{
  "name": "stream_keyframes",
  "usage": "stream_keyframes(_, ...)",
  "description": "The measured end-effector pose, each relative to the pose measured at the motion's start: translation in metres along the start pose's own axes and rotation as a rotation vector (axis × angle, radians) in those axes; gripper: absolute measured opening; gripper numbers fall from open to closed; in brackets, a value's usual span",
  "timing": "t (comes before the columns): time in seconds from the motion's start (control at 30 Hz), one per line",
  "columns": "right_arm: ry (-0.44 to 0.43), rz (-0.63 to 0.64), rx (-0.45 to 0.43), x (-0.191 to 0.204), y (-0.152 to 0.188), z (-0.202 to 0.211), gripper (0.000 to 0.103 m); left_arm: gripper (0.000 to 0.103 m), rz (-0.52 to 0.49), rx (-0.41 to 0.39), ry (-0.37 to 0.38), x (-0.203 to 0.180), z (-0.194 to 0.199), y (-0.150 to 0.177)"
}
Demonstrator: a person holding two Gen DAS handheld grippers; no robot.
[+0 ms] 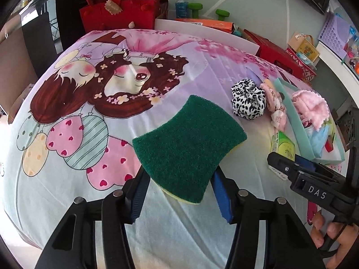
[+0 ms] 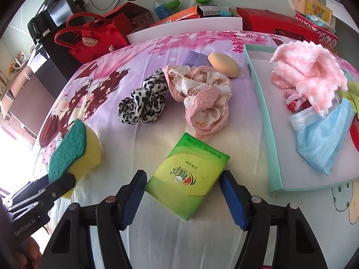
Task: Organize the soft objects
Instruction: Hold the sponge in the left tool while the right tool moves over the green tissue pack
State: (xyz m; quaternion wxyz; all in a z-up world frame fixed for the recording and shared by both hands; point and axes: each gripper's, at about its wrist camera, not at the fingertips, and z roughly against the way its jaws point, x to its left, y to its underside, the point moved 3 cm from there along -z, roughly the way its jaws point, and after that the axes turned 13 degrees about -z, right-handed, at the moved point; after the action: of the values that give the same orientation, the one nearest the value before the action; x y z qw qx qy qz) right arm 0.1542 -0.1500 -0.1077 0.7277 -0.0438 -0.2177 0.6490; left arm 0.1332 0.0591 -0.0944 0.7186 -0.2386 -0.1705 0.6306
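Observation:
A green-topped yellow sponge (image 1: 186, 139) lies on the cartoon-print bedsheet (image 1: 67, 103). My left gripper (image 1: 179, 174) is shut on its near end, a blue pad touching each side. In the right wrist view the same sponge (image 2: 76, 148) sits at the left with a left finger (image 2: 60, 181) against it. A green tissue pack (image 2: 188, 174) lies flat between the pads of my right gripper (image 2: 182, 177), which touch its two sides. A leopard-print scrunchie (image 2: 143, 103), a crumpled pink cloth (image 2: 202, 98) and a beige oval sponge (image 2: 224, 65) lie beyond it.
A shallow teal tray (image 2: 262, 112) at the right holds a fluffy pink cloth (image 2: 309, 74) and a blue face mask (image 2: 320, 143). Behind the bed stand a red felt bag (image 2: 89, 38), red boxes (image 2: 276, 24) and a white board (image 2: 184, 31).

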Motion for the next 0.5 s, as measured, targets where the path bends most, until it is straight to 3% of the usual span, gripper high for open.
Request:
stream_keyframes(0.3,0.047,0.081,0.004,-0.007,0.011,0.012,0.065,0.057,-0.009,-0.011,-0.005,-0.003,0.006,-0.004)
stream_keyframes(0.5,0.061,0.068,0.013,-0.014,0.011,0.016,0.066,0.057,-0.009,0.0,-0.002,-0.006,0.003,-0.003)
